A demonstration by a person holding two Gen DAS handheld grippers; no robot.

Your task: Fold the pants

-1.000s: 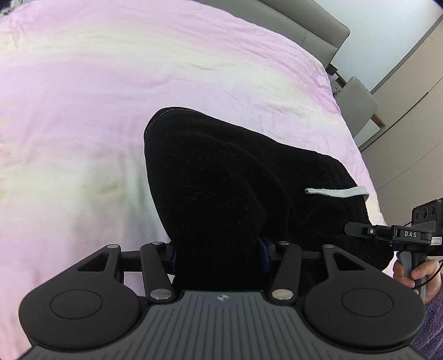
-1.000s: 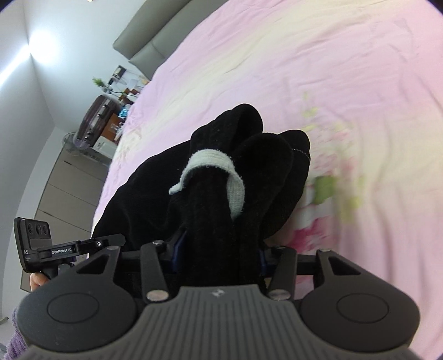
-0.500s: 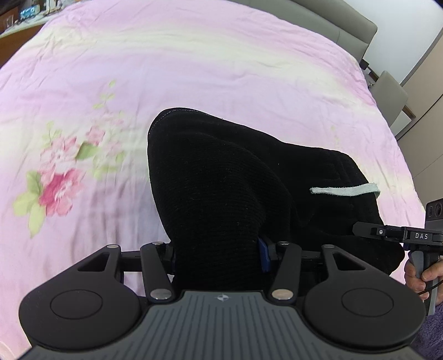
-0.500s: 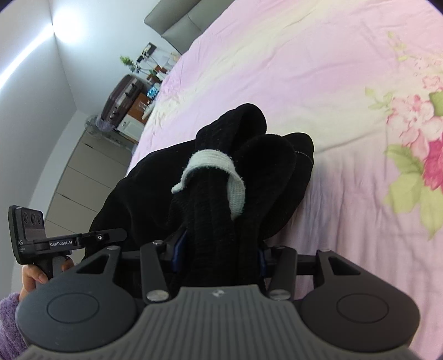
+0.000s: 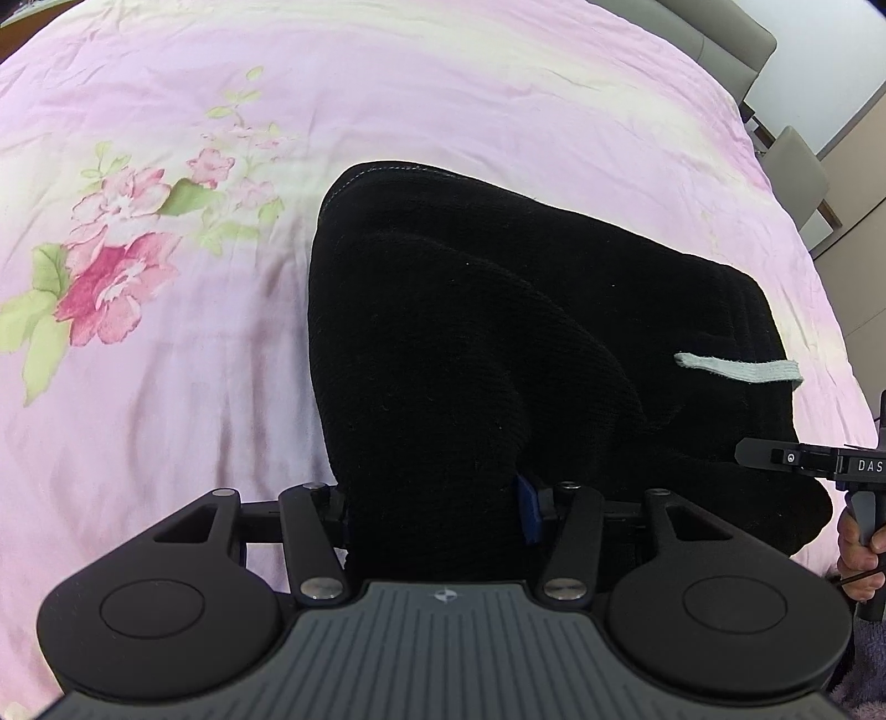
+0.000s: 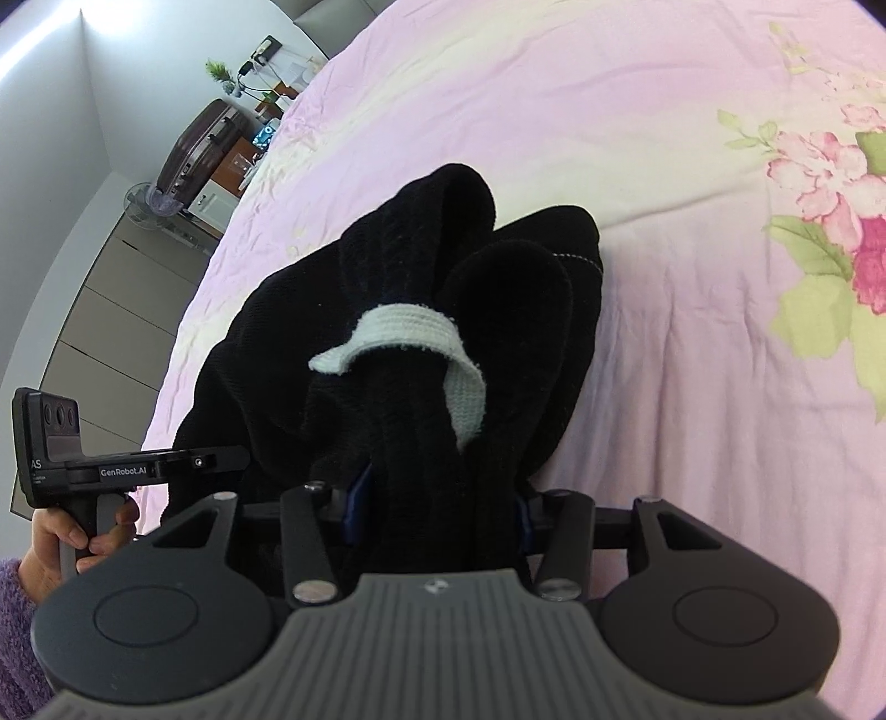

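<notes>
More of the pink floral bedspread [image 5: 166, 387] is now taken in by the left wrist view than a second ago: the red-and-pink flower print [image 5: 111, 282], absent then, is seen at the left, and in the right wrist view the same print [image 6: 830, 221] has slid in at the far right. The black knitted pants [image 5: 498, 343] are held bunched over the bedspread, much as before, with one rounded fold reaching far out towards the middle of the bed. The left gripper [image 5: 434, 512] is kept clamped on a thick wad of the black cloth, its fingers pressed against the fabric on both sides, a blue pad [image 5: 527, 512] being seen at the right. The right gripper [image 6: 437, 512] is likewise kept clamped on a gathered bundle of the pants [image 6: 443, 310], over which the white woven drawstring [image 6: 421, 332] is looped. That drawstring [image 5: 739, 368] is seen lying flat on the cloth at the right of the left wrist view. The near bedspread is hidden by the cloth and by the gripper bodies. At the far left of the right wrist view, a dark suitcase [image 6: 194, 149], a small potted plant [image 6: 219, 75] and grey cabinet fronts [image 6: 94, 332] are made out; grey upholstered furniture [image 5: 731, 39] is glimpsed beyond the bed.
</notes>
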